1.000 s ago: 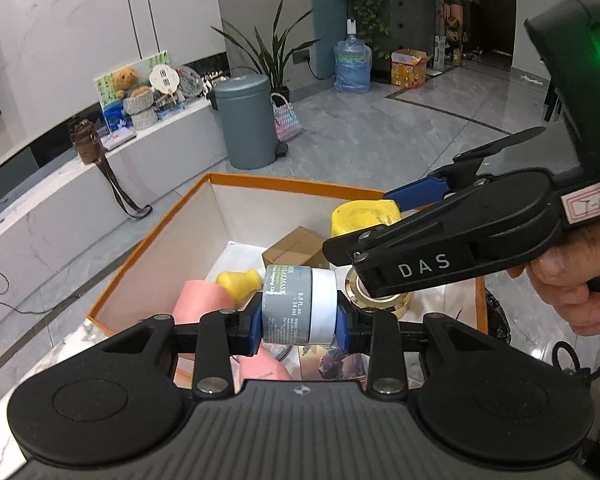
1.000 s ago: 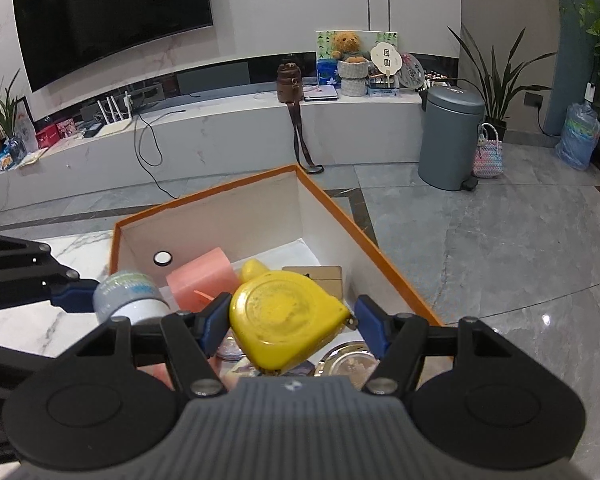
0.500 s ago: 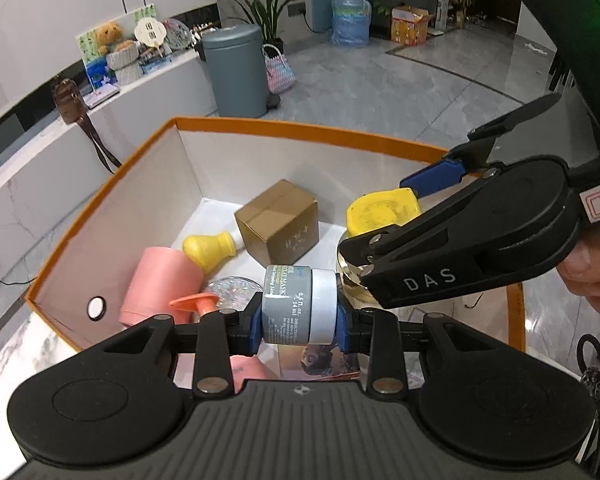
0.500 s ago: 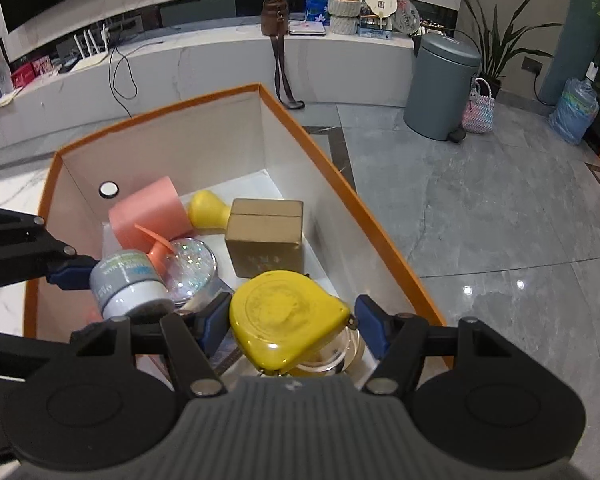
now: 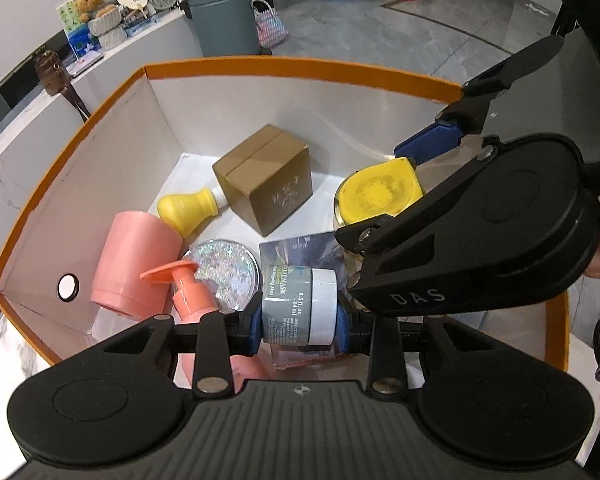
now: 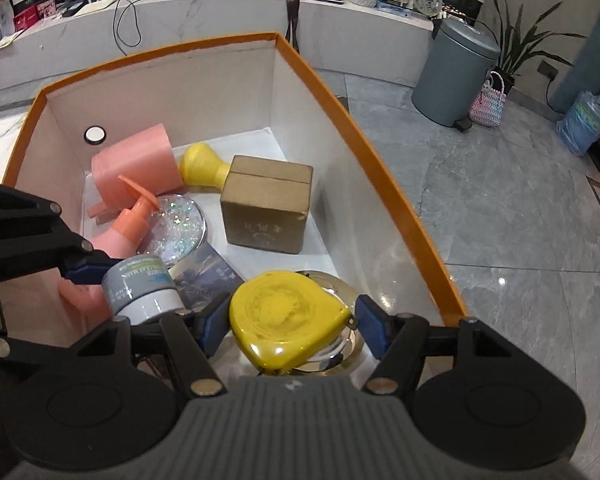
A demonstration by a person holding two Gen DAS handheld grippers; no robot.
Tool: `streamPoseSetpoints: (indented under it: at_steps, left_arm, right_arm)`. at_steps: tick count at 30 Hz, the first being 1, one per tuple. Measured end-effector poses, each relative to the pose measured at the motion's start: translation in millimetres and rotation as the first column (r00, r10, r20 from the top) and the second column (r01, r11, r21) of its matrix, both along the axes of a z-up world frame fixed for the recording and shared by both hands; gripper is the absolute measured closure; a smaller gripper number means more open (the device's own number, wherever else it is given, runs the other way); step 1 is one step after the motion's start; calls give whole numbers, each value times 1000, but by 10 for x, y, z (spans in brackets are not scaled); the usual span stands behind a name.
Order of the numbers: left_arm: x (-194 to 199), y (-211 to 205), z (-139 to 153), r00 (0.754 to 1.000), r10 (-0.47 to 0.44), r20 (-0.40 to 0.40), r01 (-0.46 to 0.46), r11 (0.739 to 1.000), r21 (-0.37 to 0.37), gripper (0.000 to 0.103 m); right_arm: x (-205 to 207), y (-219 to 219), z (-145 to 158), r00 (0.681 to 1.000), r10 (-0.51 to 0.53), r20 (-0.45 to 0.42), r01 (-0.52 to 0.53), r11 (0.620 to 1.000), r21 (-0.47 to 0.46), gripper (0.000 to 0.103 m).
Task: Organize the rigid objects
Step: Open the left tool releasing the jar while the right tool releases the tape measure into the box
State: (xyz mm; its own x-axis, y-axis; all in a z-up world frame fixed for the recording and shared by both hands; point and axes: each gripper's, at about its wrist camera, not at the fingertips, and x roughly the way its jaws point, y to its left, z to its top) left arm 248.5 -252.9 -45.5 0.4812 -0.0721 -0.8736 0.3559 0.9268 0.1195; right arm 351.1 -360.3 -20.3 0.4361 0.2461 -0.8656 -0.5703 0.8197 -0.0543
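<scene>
Left hand-held gripper (image 5: 299, 322) clamps grey jar (image 5: 299, 304), right hand-held gripper (image 6: 290, 326) yellow tape measure (image 6: 286, 318), above the crowded orange box (image 6: 380, 168); released, either may strike the glitter disc (image 6: 176, 228).

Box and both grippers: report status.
Left gripper shut on grey jar; right gripper shut on yellow tape measure. Both over orange box. Below: brown carton, pink cup, glitter disc.
</scene>
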Motion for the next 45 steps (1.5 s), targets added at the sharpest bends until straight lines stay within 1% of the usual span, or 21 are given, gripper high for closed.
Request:
streamPoseSetpoints:
  at_steps: [3, 6, 10, 11, 12, 14, 17, 21, 25, 26, 28, 31, 37, 39, 41, 45]
  left_arm:
    - [15, 12, -29, 1000, 10, -17, -10, 1000, 10, 64]
    - [43, 31, -37, 999, 23, -27, -23, 1000, 0, 64]
    - [62, 59, -57, 997, 43, -63, -44, 999, -7, 64]
    - [57, 65, -50, 997, 44, -59, -45, 999, -8, 61]
    - [55, 68, -44, 997, 46, -54, -46, 999, -7, 59]
    - [50, 69, -32, 998, 47, -51, -47, 999, -5, 58]
    - [35, 63, -4, 998, 47, -43, -47, 999, 0, 55]
    - [2, 64, 68, 999, 50, -21, -50, 999, 0, 43]
    - [-35, 70, 156, 998, 56, -6, -56, 998, -9, 42]
    - [-49, 73, 176, 998, 58, -2, -59, 998, -11, 40]
    - [-70, 75, 206, 997, 74, 3, -74, 997, -5, 35]
    - [-111, 73, 251, 996, 89, 12, -89, 996, -9, 34]
    - [-230, 118, 403, 985, 170, 31, -168, 984, -59, 25]
    - [-271, 121, 454, 983, 180, 43, -177, 982, -71, 20]
    - [-309, 126, 492, 980, 193, 53, -189, 979, -77, 17]
    - [-393, 151, 565, 967, 240, 79, -234, 969, -85, 17]
  right_arm:
    - [8, 30, -31, 1000, 7, -17, -7, 1000, -5, 37]
    - [25, 46, -60, 999, 7, -32, -7, 1000, -10, 37]
    - [28, 61, -70, 999, 7, -44, -8, 1000, -18, 36]
    - [24, 71, -75, 999, 9, -43, -10, 1000, -18, 35]
    - [21, 76, -73, 999, 11, -39, -11, 1000, -17, 31]
    - [26, 85, -61, 999, 7, -35, -8, 1000, -13, 31]
    - [23, 80, -52, 999, 3, -34, -3, 1000, -9, 31]
    - [5, 67, -18, 1000, 0, -23, 0, 1000, -6, 31]
    - [-21, 36, 47, 1000, -8, -11, 8, 1000, 8, 31]
    - [-37, 31, 60, 1000, -9, -9, 9, 1000, 14, 31]
    - [-67, 17, 101, 1000, -12, -4, 12, 1000, 25, 31]
    - [-117, 3, 150, 1000, -16, 8, 16, 999, 33, 31]
    - [-222, -88, 280, 999, -40, 28, 38, 997, 74, 30]
    - [-258, -125, 327, 998, -55, 38, 51, 995, 90, 27]
    - [-299, -162, 370, 997, -63, 49, 58, 993, 104, 27]
    - [-368, -215, 432, 995, -82, 62, 74, 989, 128, 27]
